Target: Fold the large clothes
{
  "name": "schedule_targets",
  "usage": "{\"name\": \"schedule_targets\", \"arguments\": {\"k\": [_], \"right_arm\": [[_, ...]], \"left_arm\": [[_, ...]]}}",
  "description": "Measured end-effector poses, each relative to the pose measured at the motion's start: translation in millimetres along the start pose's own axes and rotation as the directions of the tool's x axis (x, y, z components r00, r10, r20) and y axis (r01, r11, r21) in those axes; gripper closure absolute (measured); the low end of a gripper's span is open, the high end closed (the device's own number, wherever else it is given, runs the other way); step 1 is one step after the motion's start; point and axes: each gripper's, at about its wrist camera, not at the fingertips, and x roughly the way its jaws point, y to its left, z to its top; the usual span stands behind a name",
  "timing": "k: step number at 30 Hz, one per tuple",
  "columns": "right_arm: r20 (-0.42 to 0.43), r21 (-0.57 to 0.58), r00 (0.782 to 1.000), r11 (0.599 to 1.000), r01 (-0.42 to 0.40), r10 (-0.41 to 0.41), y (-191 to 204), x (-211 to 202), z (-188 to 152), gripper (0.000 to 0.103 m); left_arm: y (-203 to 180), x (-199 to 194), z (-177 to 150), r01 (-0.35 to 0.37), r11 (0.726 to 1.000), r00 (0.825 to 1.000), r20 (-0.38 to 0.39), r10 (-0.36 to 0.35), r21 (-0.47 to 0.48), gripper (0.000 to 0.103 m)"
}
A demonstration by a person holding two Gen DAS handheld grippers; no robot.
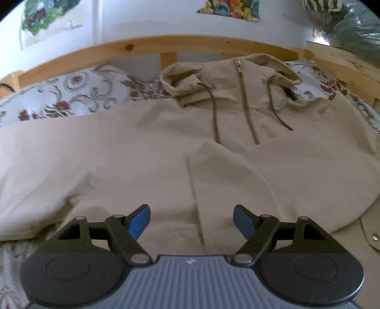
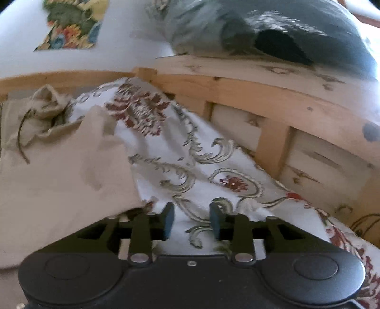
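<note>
A beige zip hoodie [image 1: 213, 152] lies spread on the bed, hood and drawstrings toward the wooden headboard. My left gripper [image 1: 192, 219] hovers over its lower front, blue pads wide apart, open, with nothing between them. In the right wrist view the hoodie's right side [image 2: 59, 171] lies at the left. My right gripper [image 2: 191, 223] sits just past the hoodie's edge, over the floral sheet [image 2: 213, 166]. Its jaws stand partly apart and grip nothing.
A wooden bed frame [image 1: 152, 45] runs along the back and its side rail [image 2: 273, 99] along the right. A bundle in plastic wrap [image 2: 273, 31] rests on the frame's top. Floral pictures hang on the white wall [image 1: 142, 21].
</note>
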Motion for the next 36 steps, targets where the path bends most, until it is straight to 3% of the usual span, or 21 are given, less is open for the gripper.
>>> {"name": "schedule_targets", "arguments": {"k": [1,2,3,6,9,11,14,16,18,21,23,25,27,29,30,34,36], "right_arm": [[0.026,0.014,0.999,1.0,-0.023,0.022,-2,-3,1,0.059],[0.052,0.03,0.998,0.998,-0.048,0.046,-3,-7,2,0.05],[0.075,0.043,0.994,0.996,-0.077,0.073,-4,-10,3,0.041],[0.103,0.051,0.975,0.978,-0.202,0.196,0,-10,12,0.034],[0.079,0.087,0.949,0.946,-0.312,0.305,8,0,32,0.034],[0.058,0.045,0.937,0.937,-0.347,0.344,24,18,53,0.034],[-0.06,0.016,0.904,0.906,-0.422,0.423,52,67,84,0.028],[-0.113,0.051,0.89,0.897,-0.439,0.442,62,94,94,0.036],[-0.166,0.088,0.885,0.901,-0.425,0.434,65,115,98,0.087],[-0.123,0.122,0.912,0.918,-0.378,0.392,61,123,101,0.093],[-0.133,0.113,0.923,0.931,-0.347,0.36,58,132,98,0.093],[-0.157,0.106,0.926,0.938,-0.329,0.343,54,136,94,0.081],[-0.111,0.107,0.938,0.942,-0.318,0.329,46,125,94,0.049],[-0.047,0.081,0.947,0.946,-0.313,0.317,43,115,95,0.04],[-0.032,0.059,0.951,0.95,-0.306,0.308,45,113,96,0.04],[-0.029,-0.002,0.966,0.966,-0.257,0.257,59,130,105,0.04],[-0.077,-0.03,0.973,0.975,-0.219,0.216,67,150,108,0.039]], "left_arm": [[-1,3,0,0.011,1.0,1.0,-0.011,-0.011,0.001,0.039],[-2,7,1,0.012,1.0,1.0,-0.024,-0.012,0.007,0.045],[-4,10,1,0.006,1.0,0.999,-0.035,-0.005,0.015,0.06],[-8,16,-2,-0.014,0.999,0.999,-0.04,0.016,0.041,0.103],[-7,19,-7,-0.012,1.0,0.999,-0.052,0.013,0.015,0.103],[-7,17,-9,-0.006,0.999,0.999,-0.047,0.007,0.033,0.103],[-2,18,-9,0.012,1.0,0.999,-0.05,-0.011,0.023,0.103],[0,18,-9,0.018,1.0,0.999,-0.051,-0.017,0.012,0.103],[0,18,-10,0.021,1.0,0.999,-0.045,-0.02,0.016,0.103],[-2,19,-13,0.019,0.999,0.999,-0.042,-0.017,0.04,0.103],[-3,18,-13,0.021,0.998,0.999,-0.04,-0.019,0.054,0.103],[0,14,-11,0.052,0.998,0.998,-0.031,-0.051,0.031,0.103],[4,9,-12,0.083,0.997,0.997,-0.006,-0.083,0.002,0.103],[3,4,-13,0.091,0.996,0.996,0.026,-0.091,0.002,0.103],[2,2,-12,0.095,0.995,0.995,0.041,-0.095,0.002,0.102],[-5,4,-10,0.096,0.995,0.995,0.035,-0.096,0.027,0.081],[-10,11,-11,0.08,0.995,0.997,-0.007,-0.079,0.066,0.079]]}}
